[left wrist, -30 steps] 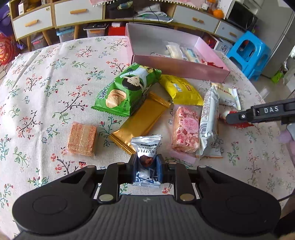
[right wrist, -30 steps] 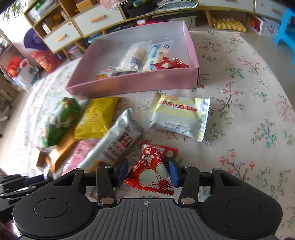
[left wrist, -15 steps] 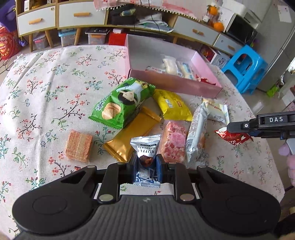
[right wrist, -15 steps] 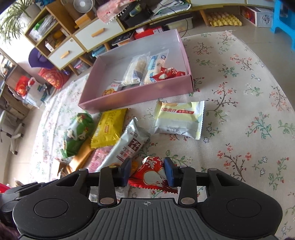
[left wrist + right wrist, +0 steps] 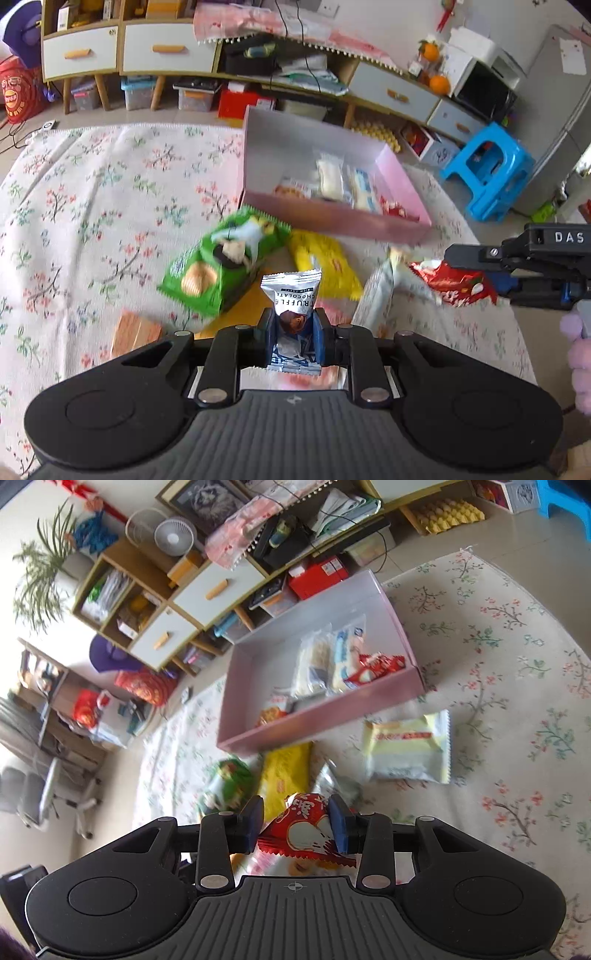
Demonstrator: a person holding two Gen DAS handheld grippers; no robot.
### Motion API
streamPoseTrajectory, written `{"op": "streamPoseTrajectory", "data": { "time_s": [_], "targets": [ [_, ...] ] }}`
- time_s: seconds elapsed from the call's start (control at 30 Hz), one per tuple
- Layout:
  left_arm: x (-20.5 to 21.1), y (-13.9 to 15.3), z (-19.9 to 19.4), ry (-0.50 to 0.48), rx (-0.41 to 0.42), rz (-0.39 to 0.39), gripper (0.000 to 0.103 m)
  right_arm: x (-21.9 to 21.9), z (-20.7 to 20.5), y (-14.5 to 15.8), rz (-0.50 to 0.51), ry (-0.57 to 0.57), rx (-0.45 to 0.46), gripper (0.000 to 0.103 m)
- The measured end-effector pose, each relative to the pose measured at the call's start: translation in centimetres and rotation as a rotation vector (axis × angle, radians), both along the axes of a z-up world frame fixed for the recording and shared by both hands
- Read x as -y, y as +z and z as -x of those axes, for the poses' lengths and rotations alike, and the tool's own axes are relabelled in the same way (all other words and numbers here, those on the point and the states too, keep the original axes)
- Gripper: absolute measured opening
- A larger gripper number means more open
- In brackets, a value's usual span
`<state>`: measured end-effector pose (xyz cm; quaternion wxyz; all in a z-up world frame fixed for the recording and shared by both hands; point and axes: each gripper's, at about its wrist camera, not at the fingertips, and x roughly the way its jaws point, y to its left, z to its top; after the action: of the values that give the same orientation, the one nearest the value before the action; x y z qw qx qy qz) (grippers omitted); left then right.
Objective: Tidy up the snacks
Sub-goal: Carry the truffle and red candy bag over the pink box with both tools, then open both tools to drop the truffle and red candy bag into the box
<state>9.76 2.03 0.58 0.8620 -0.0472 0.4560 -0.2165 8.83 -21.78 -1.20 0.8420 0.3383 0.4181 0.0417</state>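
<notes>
Both grippers have risen since the earlier frames, and each snack has left the flowered tablecloth (image 5: 92, 192) with them. From the left: the left gripper (image 5: 294, 326) is clenched on the silver truffle chocolate packet (image 5: 293, 295), which stands upright between its fingers above the green chips bag (image 5: 221, 266) and the yellow packet (image 5: 325, 266). Behind them, the pink box (image 5: 332, 218) already holds several snacks. On the right, the right gripper (image 5: 297, 821) grasps the red snack packet (image 5: 306, 830) in the air, near the pale yellow packet (image 5: 406, 749) lying on the cloth.
</notes>
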Motion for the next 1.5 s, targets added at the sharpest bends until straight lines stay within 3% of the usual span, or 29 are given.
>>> {"op": "streamPoseTrajectory", "data": {
  "time_s": [0.3, 0.57, 0.77, 0.93, 1.0, 1.17, 1.5],
  "targets": [
    [2.0, 2.2, -5.0, 0.031, 0.066, 0.050, 0.019, 0.4, -5.7, 1.3, -0.040, -0.068, 0.019, 0.037],
    [4.0, 0.2, -8.8, 0.053, 0.078, 0.048, 0.019, 0.8, -10.8, -0.1, -0.083, -0.108, 0.049, 0.037],
    [4.1, -0.9, -9.9, 0.034, 0.122, 0.016, 0.019, 1.2, -13.6, -2.6, -0.121, -0.120, 0.045, 0.038],
    [4.2, -1.9, -11.1, 0.034, 0.119, 0.041, 0.019, 1.6, -15.2, -4.5, -0.183, -0.141, 0.055, 0.038],
    [4.5, -2.2, -11.2, 0.041, 0.135, 0.009, 0.019, 1.6, -15.8, -5.1, -0.191, -0.143, 0.063, 0.038],
    [5.1, -2.4, -11.4, 0.045, 0.173, -0.053, 0.019, 1.2, -17.0, -5.3, -0.169, -0.126, 0.102, 0.038],
    [4.9, -2.9, -11.9, 0.051, 0.163, -0.057, 0.022, 0.2, -17.9, -5.5, -0.156, -0.105, 0.140, 0.040]
  ]
}}
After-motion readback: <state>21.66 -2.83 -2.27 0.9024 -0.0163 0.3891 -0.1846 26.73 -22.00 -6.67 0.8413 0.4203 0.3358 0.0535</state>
